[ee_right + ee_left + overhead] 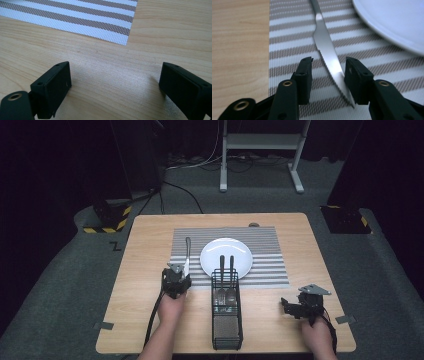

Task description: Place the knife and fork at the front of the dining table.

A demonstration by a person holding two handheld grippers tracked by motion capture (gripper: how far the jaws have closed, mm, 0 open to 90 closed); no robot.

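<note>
Steel knife (325,47) lies flat on the striped placemat (287,50), left of centre in the high view, just beside the white plate (226,256). I see my left gripper (328,68) with its jaws narrowly parted around the serrated blade tip; the right-hand pad sits right at the edge, the other stands clear, so nothing is pinched. Bare wood runs along the mat's left border. My right gripper (113,85), lower right in the high view, hovers over open table (112,67) with jaws spread wide, well apart from the wire caddy (226,312).
</note>
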